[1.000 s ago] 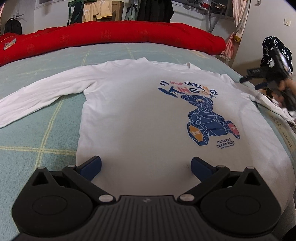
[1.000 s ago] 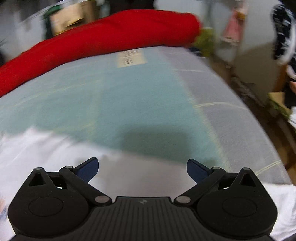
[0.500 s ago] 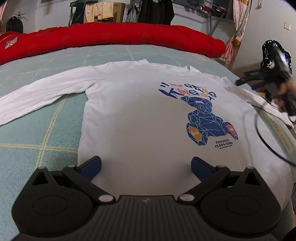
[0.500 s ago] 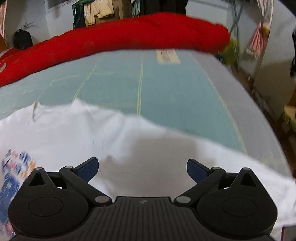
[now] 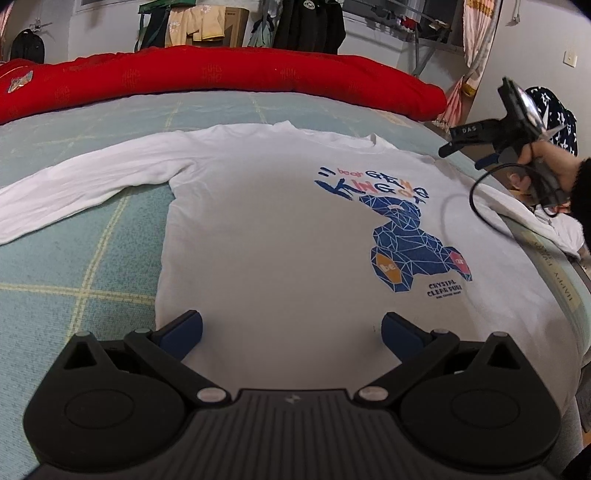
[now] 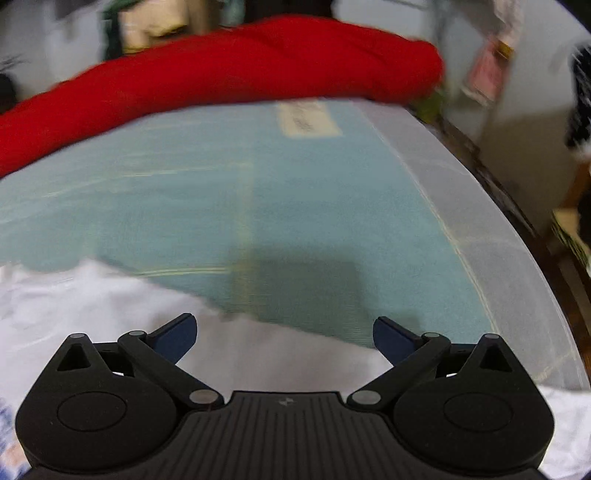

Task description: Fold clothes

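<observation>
A white long-sleeved shirt with a blue geometric bear print lies spread flat, front up, on a bed covered by a pale teal checked sheet. Its collar points toward a rolled red quilt that runs along the far side of the bed. One sleeve stretches out flat to the left across the sheet, while the other runs to the right edge of the bed and drapes over it. The left tongs hover over the shirt's hem with their blue-tipped fingers spread wide and nothing between them. In the left wrist view the right tongs are held in the person's right hand above the shirt's right shoulder, near the bed edge, with a black cable looping down from them. In their own view, which is blurred, the right tongs also stand wide open and empty over white fabric, probably the shoulder or upper sleeve, though the blur makes that hard to confirm. Beyond the fabric lie bare sheet and the quilt. Clothes hang on a rack behind the bed.
</observation>
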The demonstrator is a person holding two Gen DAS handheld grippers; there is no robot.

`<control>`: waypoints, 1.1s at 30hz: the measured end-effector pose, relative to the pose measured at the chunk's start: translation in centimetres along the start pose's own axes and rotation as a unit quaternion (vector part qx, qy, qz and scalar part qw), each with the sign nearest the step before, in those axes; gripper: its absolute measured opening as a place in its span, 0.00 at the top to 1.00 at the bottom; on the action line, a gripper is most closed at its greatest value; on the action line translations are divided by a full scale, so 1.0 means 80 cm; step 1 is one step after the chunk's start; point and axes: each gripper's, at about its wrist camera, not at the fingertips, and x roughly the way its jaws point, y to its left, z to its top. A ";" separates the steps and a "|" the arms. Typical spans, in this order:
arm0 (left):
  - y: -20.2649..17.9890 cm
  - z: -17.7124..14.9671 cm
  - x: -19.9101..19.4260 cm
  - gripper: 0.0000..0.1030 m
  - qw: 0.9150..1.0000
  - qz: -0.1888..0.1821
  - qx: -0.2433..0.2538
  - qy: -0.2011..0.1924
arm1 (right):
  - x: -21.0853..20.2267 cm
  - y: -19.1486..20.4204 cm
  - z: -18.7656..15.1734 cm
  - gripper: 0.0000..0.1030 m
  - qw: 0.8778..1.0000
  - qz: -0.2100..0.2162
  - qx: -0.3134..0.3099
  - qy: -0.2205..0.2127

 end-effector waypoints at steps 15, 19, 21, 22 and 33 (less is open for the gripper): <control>0.004 0.000 -0.001 0.01 1.000 -0.009 -0.001 0.000 | 0.059 0.035 0.029 0.00 1.000 0.000 0.010 0.011; 0.005 0.000 0.000 0.01 1.000 -0.011 -0.003 -0.003 | 0.007 0.052 0.022 0.00 0.998 0.055 -0.018 0.000; 0.006 -0.001 0.000 0.01 1.000 -0.011 -0.003 -0.004 | -0.010 0.070 0.012 0.00 0.994 0.098 -0.048 0.025; 0.006 -0.001 0.000 0.01 1.000 -0.012 -0.003 -0.005 | -0.014 0.081 0.006 0.00 0.990 0.121 -0.062 0.039; 0.012 -0.001 -0.002 0.01 1.000 -0.024 -0.010 -0.007 | 0.045 0.149 0.013 0.00 0.982 0.155 -0.105 0.028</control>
